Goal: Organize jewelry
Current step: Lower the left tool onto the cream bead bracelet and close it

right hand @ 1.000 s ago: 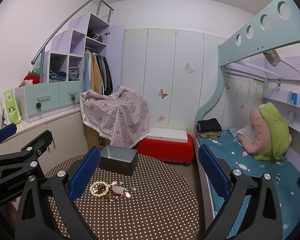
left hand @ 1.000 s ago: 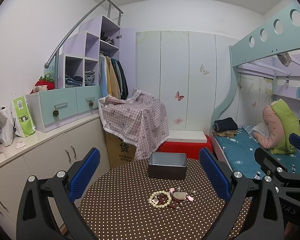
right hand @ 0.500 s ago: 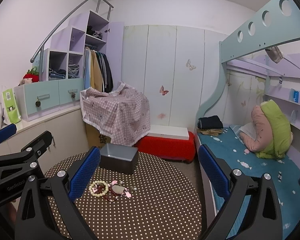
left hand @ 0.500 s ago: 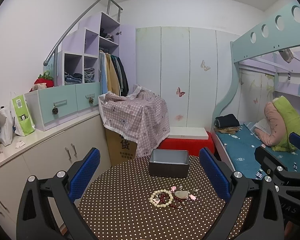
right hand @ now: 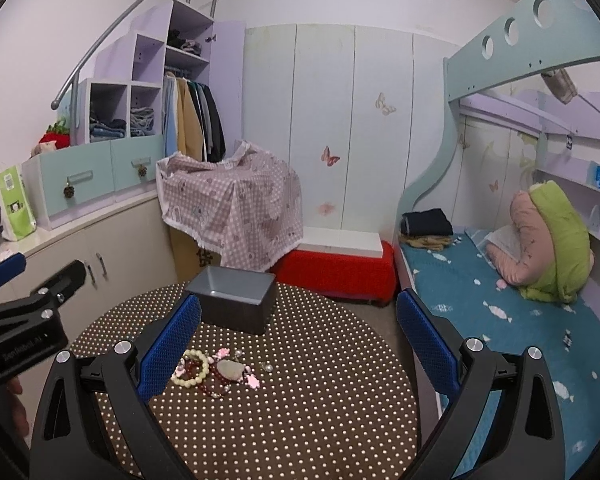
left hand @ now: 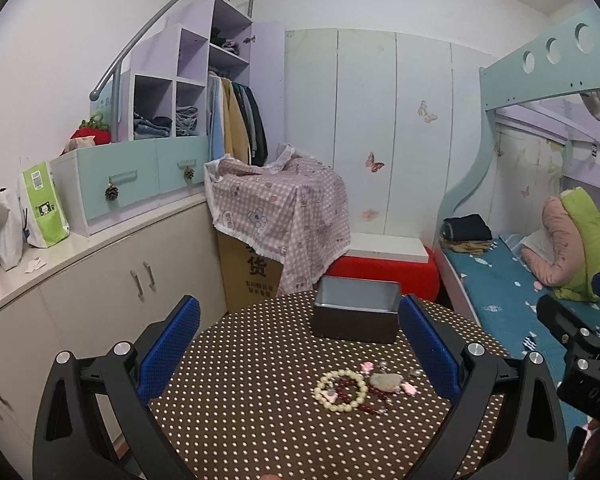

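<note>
Surface: a round table (left hand: 260,412) in a brown cloth with white dots. Room, left to right: a white counter with cabinets (left hand: 100,276), teal drawers (left hand: 136,184) and lilac shelving above it, hanging clothes (left hand: 240,120), a checked cloth over a cardboard box (left hand: 284,208), pale wardrobe doors (left hand: 392,128) with butterfly stickers, a red bench (left hand: 384,272), and a bunk bed (left hand: 512,288) with a blue sheet.

On the table, a grey open-topped box (left hand: 356,314) stood at the far side. Nearer, apart from it, lay the jewelry: a cream bead bracelet (left hand: 341,390) overlapping a dark red bead strand (left hand: 350,389), with a pale stone pendant (left hand: 386,381) and small pink pieces (left hand: 410,389) just to its right.

The left gripper (left hand: 300,350) was spread wide, empty, above the table, touching nothing. The right gripper (right hand: 298,346) was likewise spread wide and empty; its left pad (right hand: 168,346) sat just left of the bracelet in the right wrist view.
</note>
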{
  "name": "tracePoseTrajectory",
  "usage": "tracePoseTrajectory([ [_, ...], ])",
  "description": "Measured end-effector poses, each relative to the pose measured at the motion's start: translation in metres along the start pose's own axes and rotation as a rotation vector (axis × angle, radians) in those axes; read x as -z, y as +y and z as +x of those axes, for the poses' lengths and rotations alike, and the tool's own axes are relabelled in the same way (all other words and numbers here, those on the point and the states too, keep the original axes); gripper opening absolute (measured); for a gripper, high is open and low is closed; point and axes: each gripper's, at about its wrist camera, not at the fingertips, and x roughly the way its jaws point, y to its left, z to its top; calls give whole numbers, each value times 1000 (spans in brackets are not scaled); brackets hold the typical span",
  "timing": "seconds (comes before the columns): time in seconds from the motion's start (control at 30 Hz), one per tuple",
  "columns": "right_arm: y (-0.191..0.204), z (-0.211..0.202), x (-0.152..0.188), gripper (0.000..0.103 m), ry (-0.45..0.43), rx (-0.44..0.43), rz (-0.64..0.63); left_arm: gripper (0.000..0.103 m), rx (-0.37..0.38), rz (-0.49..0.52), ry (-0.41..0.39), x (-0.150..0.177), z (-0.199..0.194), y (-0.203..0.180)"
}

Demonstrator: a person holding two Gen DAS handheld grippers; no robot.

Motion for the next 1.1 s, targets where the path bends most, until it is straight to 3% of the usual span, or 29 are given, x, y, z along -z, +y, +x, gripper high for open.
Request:
tracePoseTrajectory([
  [0.2,-2,24,9,95,40,0,-2,96,16,-17,41,6,23,13],
  [0.57,-4,92,48,95,214,-4,-34,95,59,-106,348,63,109,28],
  [0.77,-4,127,70,95,295,-22,-45,95,49,-90,449,88,144,21],
  [0.83,-4,134,73,95,309,-26,-45,86,46,-84,476,94,155,20],
  [0.93,-4,146,77,95,333,-36,-40,84,53,-89,520,101,169,16],
  [1.03,-3,157,83,95,357,-40,-42,62,59,-86,576,109,185,13],
  [1.1,-2,161,85,95,369,-47,-40,62,76,-97,583,113,189,14],
])
